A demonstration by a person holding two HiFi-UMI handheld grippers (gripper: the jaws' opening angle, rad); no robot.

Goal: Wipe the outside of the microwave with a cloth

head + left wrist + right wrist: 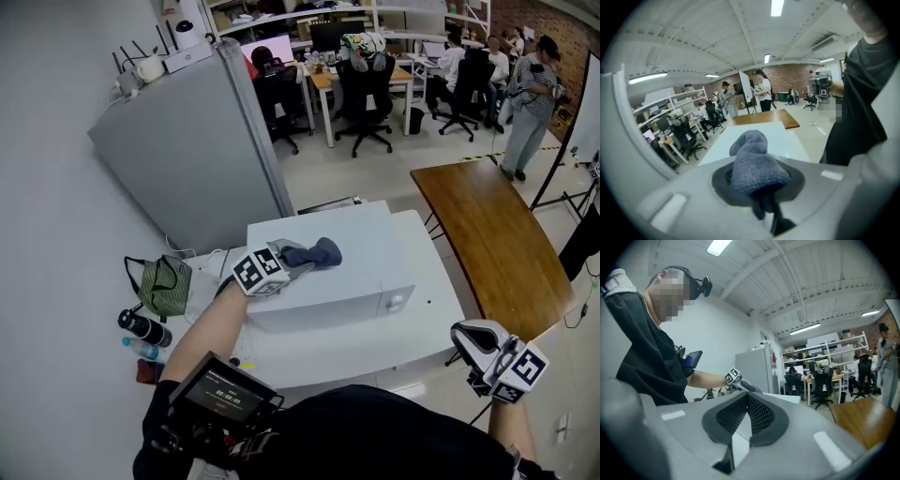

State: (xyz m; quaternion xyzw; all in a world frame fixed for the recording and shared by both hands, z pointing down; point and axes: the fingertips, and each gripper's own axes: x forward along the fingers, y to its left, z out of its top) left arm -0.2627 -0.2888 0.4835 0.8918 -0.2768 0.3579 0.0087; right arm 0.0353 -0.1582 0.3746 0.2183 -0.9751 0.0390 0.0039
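Note:
A white microwave (328, 286) stands on a white table (433, 314). On the left part of its top lies a grey-blue cloth (314, 253), and my left gripper (284, 263) is shut on it. In the left gripper view the cloth (754, 161) bulges out between the jaws, with the microwave's white top (761, 133) beyond it. My right gripper (480, 345) hangs off the table's front right corner, away from the microwave. In the right gripper view its jaws (747, 416) are shut with nothing between them, and the left gripper (740, 385) shows far off.
A tall grey cabinet (197, 159) stands behind the table at the left. A green bag (161, 286) and a black bottle (142, 328) lie left of the microwave. A wooden table (497, 234) stands to the right. Office chairs, desks and people fill the back.

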